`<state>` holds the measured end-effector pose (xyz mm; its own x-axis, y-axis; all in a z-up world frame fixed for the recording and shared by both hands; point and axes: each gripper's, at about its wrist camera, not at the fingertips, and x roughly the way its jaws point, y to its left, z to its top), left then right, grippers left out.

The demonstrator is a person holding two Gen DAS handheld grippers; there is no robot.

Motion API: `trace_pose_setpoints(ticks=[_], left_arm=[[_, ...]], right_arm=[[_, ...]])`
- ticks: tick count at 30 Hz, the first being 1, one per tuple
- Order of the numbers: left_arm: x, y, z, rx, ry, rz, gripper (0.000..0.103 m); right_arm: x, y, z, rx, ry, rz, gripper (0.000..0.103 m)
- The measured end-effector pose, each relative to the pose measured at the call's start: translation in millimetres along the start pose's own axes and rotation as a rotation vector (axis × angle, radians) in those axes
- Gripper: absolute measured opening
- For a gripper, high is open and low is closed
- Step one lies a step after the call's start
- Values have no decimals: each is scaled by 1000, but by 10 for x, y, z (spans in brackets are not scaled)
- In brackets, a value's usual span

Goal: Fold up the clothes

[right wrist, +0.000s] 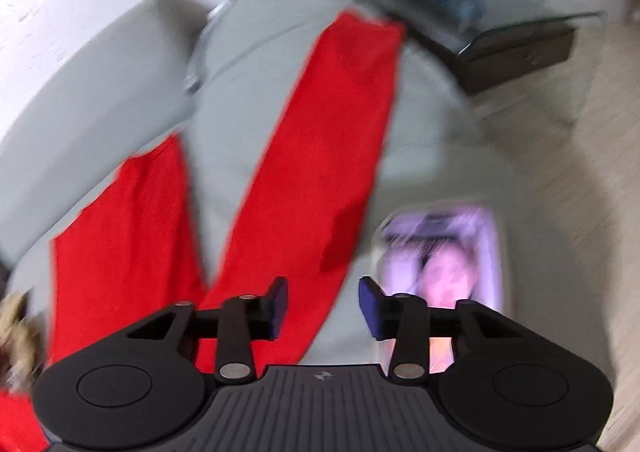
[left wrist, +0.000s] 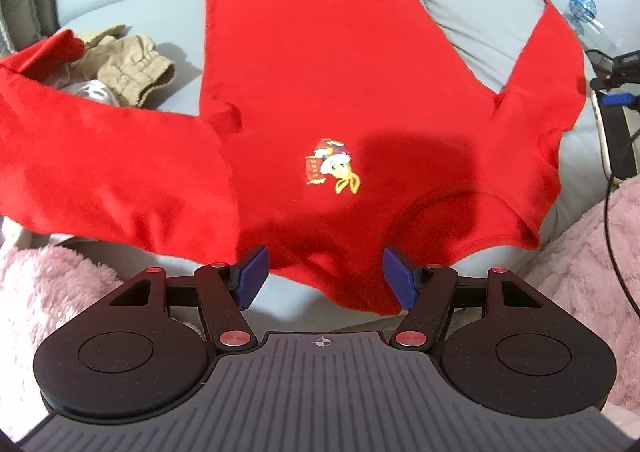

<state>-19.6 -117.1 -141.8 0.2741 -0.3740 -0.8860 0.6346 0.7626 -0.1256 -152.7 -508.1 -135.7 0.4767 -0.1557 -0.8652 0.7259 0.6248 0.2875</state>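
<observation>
While the red sweatshirt (left wrist: 344, 92) lies flat for folding (sleeves spread)
Left gripper (left wrist: 324, 278) hovers wide over its collar; right gripper (right wrist: 323, 302), part open, holds nothing.

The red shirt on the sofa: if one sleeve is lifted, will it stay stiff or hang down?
The red shirt is probably floppy: it wrinkles and drapes over the grey cushion. It probably feels light, being thin cloth. A lifted sleeve would likely sag.
</observation>
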Motion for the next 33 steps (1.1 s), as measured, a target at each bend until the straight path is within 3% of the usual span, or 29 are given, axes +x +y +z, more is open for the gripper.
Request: trace_pose_setpoints(ticks=[2, 5, 11, 12, 14, 15, 19, 21, 24, 26, 29, 32, 33], left_arm=[[-12, -6, -35, 4, 3, -15, 69], [-31, -28, -76, 23, 4, -14, 69], [-71, 99, -147, -26, 1, -12, 70], [-72, 134, -159, -44, 3, -13, 70], [-72, 201, -184, -76, 5, -18, 70], [-72, 215, -192, -84, 6, -21, 70], [-63, 275, -202, -115, 10, -34, 70], [-46, 301, -199, -130, 18, -39, 70], [-58, 332, -203, -146, 16, -40, 70], [-94, 383, -233, -177, 9, -31, 70], [-119, 464, -278, -246, 10, -33, 71], [-139, 580, -309, -369, -3, -58, 71], [-144, 608, -311, -409, -10, -62, 71]], right_arm=[[78, 188, -257, -60, 97, 43, 42], [241, 334, -530, -82, 155, 36, 42], [662, 292, -790, 100, 207, -47, 42], [718, 275, -833, 132, 200, -59, 39], [712, 262, -912, 158, 158, -52, 10], [675, 275, -924, 145, 152, -48, 2], [468, 256, -980, 73, 168, -117, 1], [438, 189, -994, 73, 196, -135, 3], [409, 188, -1011, 60, 230, -167, 21], [271, 245, -1031, 64, 184, -151, 30], [62, 480, -1128, 3, 143, -30, 38], [5, 745, -1299, -46, 173, 147, 42], [7, 817, -1342, -65, 176, 163, 43]])
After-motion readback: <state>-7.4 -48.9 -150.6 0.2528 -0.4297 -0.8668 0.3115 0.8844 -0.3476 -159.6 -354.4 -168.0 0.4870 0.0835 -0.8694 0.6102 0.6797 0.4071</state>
